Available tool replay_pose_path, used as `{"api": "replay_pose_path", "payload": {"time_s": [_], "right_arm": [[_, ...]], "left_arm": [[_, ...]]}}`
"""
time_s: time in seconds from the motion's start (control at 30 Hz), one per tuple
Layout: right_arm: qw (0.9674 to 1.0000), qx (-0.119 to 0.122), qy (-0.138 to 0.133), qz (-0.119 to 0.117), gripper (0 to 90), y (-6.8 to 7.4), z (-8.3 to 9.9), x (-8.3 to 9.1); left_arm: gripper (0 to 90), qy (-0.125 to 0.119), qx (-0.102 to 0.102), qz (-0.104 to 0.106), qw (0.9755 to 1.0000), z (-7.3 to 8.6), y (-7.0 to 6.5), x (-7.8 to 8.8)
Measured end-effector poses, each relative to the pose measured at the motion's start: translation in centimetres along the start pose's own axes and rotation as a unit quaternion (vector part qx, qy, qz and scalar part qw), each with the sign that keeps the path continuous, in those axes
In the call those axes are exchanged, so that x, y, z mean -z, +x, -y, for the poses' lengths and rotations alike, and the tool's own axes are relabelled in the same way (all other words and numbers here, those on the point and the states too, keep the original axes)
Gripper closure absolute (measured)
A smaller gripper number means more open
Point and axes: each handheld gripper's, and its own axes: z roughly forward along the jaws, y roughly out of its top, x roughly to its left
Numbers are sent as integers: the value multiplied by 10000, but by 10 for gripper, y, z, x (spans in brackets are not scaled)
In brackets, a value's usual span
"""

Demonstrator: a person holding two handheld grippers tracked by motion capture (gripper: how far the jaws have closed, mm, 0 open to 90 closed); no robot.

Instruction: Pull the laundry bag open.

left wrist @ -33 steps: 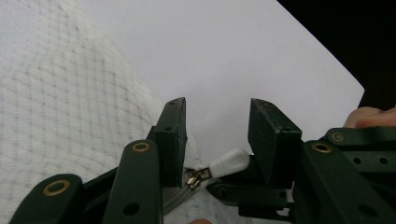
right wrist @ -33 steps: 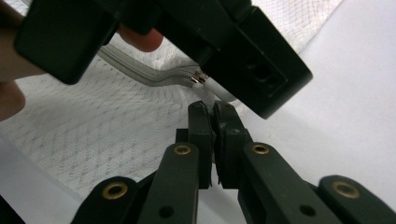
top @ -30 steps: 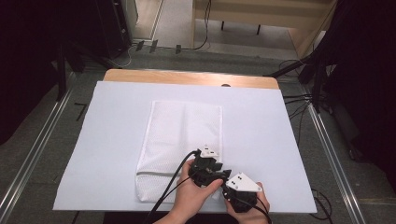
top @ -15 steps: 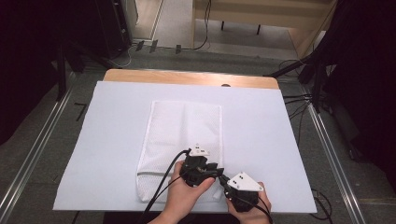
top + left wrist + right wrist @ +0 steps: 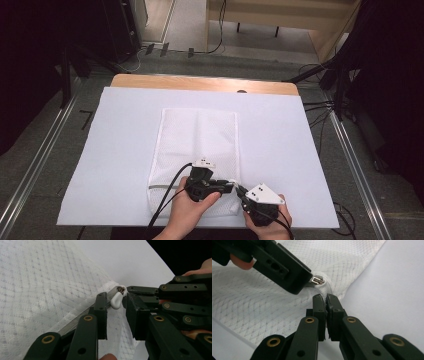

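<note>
My right tool [image 5: 326, 305] is pinched tight on the corner of the mesh bag [image 5: 199, 135], which lies mid-desk [image 5: 125, 130], to anchor it. My left tool [image 5: 115, 311], jaws apart, straddles the white zipper pull [image 5: 116, 300] at the bag's 5 o'clock corner, likely to unzip.

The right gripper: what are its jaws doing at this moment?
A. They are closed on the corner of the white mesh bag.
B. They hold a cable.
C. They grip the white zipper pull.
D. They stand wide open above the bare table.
A: in the right gripper view the right gripper has its jaws pressed together on the corner fabric of the white mesh bag, just below the zipper end.
</note>
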Motion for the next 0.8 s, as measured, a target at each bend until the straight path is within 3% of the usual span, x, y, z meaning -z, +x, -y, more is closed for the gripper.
{"api": "replay_pose_path", "payload": {"time_s": [0.1, 0.3, 0.8], "right_arm": [[10000, -11, -31, 8, 884, 0, 0, 1], [10000, -46, -40, -39, 884, 0, -1, 1], [10000, -39, -55, -51, 892, 2, -5, 3]], "left_arm": [[766, -54, -30, -32, 10000, -1, 0, 0], [877, -112, -170, 163, 9997, -2, -1, 5], [881, -87, -293, 171, 9994, 1, 4, 11]]}}
